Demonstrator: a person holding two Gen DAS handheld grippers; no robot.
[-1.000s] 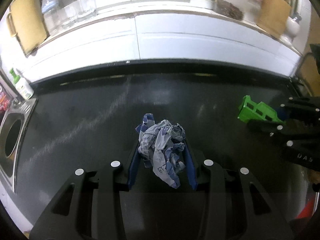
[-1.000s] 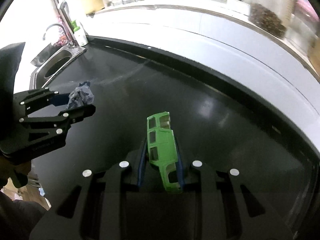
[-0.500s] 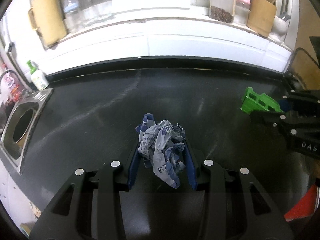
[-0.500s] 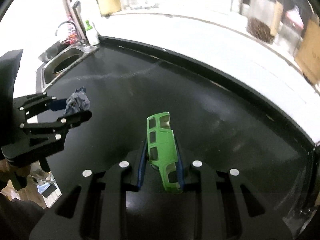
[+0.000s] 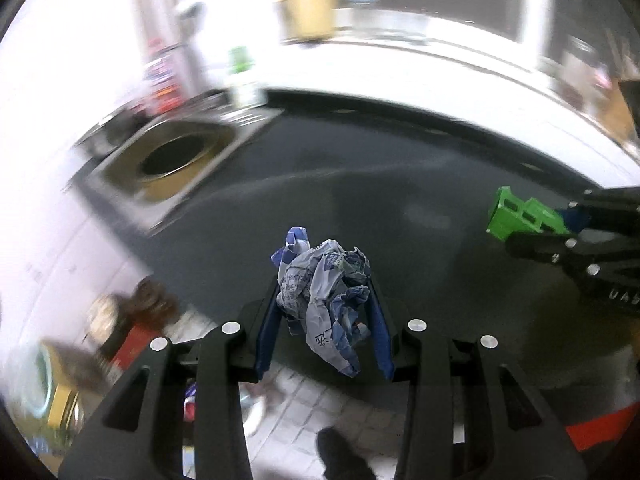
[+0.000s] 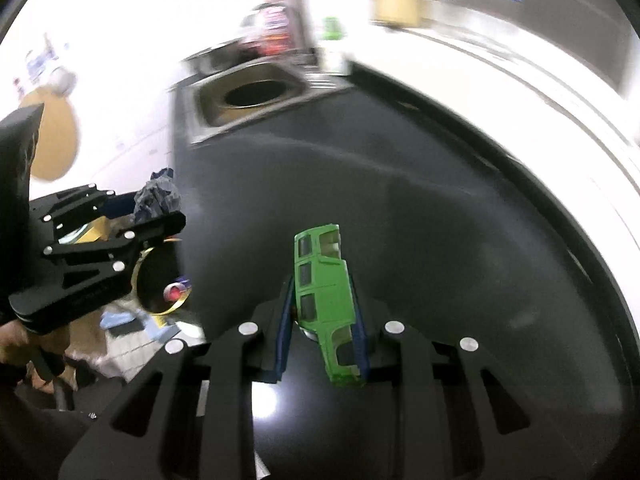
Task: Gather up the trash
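My left gripper [image 5: 325, 300] is shut on a crumpled blue-and-white wrapper [image 5: 325, 288] and holds it above the front left edge of the black counter [image 5: 400, 216]. It also shows in the right wrist view [image 6: 156, 216], wrapper [image 6: 157, 200] between its fingers. My right gripper [image 6: 322, 300] is shut on a green plastic toy car body [image 6: 324, 300] above the counter [image 6: 440, 240]. The toy [image 5: 520, 216] and the right gripper [image 5: 560, 224] show at the right of the left wrist view.
A steel sink [image 5: 176, 160] with a round drain lies at the counter's left end, a green bottle [image 5: 242, 76] behind it. Below the counter's edge is tiled floor [image 5: 296, 420] with boxes and a round yellow-rimmed container [image 6: 160, 280]. A white wall runs behind.
Both grippers have swung left and pulled back from the counter with their loads. The sink has come closer to centre and the floor beyond the counter's edge has come into view.
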